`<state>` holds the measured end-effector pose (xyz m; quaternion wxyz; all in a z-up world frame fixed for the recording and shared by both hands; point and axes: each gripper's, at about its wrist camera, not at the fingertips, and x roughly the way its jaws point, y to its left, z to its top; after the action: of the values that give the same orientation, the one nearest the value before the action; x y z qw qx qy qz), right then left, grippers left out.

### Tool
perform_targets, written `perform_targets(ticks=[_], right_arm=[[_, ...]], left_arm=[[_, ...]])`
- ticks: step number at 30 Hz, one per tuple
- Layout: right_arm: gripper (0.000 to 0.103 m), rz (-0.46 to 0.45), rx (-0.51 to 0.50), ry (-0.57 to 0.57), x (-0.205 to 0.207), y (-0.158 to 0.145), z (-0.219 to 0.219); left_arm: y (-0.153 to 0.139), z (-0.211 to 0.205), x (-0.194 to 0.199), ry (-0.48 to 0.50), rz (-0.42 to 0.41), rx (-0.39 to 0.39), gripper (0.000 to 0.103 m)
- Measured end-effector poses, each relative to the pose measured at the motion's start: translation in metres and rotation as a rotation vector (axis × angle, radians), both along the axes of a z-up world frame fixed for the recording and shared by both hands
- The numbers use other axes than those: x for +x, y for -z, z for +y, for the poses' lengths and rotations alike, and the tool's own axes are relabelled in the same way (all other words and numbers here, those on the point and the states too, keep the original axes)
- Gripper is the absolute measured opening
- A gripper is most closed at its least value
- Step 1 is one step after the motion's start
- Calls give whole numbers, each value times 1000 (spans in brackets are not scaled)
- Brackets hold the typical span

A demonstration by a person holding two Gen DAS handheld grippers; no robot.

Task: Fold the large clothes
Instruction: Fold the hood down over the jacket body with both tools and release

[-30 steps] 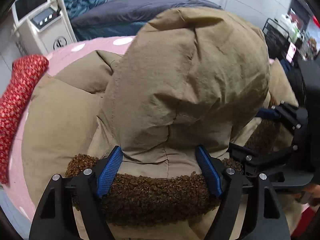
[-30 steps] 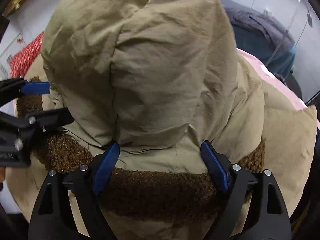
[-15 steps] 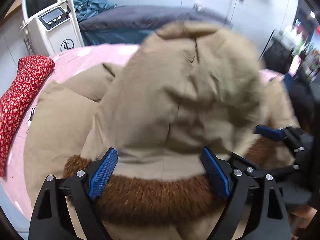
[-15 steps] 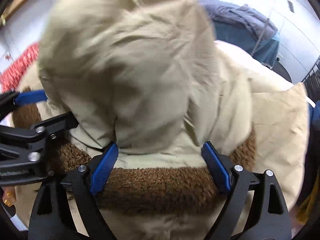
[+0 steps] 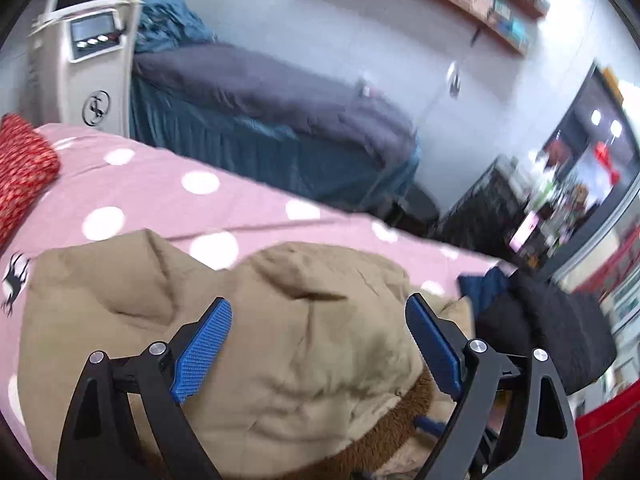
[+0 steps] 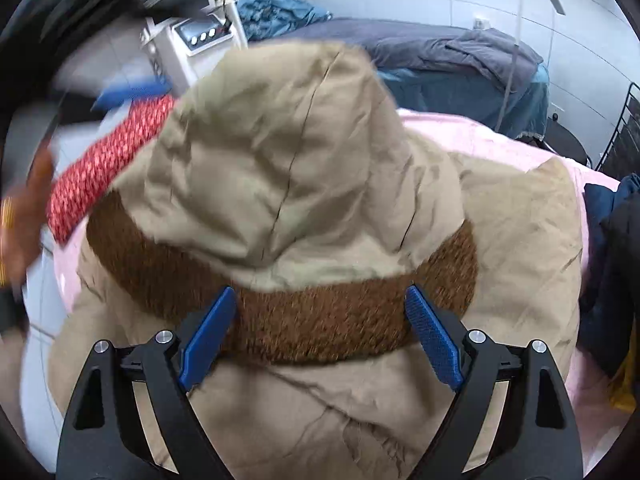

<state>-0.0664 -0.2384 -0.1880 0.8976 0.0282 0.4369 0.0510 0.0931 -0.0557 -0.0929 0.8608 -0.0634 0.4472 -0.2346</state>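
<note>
A tan hooded coat [image 6: 304, 152] lies on the pink dotted bed [image 5: 168, 200]. Its hood is laid over the body, with the brown fleece trim [image 6: 320, 332] running across. My right gripper [image 6: 320, 320] is open just above that trim, and the pads do not pinch it. My left gripper [image 5: 318, 332] is open too and hovers over the coat's tan body [image 5: 280, 360] with nothing between its fingers. A bit of the trim [image 5: 384, 428] shows low between them. In the right wrist view a blurred blue streak at upper left looks like the left gripper.
A red patterned cushion [image 5: 20, 172] lies at the bed's left end. Dark clothes [image 5: 552, 332] are piled at the right end. Behind the bed stand a white machine [image 5: 88, 60] and a second bed with grey bedding [image 5: 260, 92]. A person's blurred hand [image 6: 28, 200] is at the left edge.
The left gripper let go of the hood's trim, rose and swung away, so the room behind now shows. The hood dropped onto the coat. The right gripper drew back a little.
</note>
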Motion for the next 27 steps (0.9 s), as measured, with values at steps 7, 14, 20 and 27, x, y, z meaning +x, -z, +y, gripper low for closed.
perform_targets(ticks=[7, 14, 20, 27], right_arm=[[93, 99, 4, 21, 5, 32, -11], [97, 127, -110, 4, 16, 51, 4], [97, 100, -46, 32, 3, 31, -5], [97, 6, 24, 75, -45, 0, -40]], left_arm=[[105, -25, 46, -51, 279, 169, 90], [132, -53, 48, 23, 210, 395, 98], [129, -43, 46, 1, 144, 391, 97], [63, -19, -2, 5, 48, 224, 96]])
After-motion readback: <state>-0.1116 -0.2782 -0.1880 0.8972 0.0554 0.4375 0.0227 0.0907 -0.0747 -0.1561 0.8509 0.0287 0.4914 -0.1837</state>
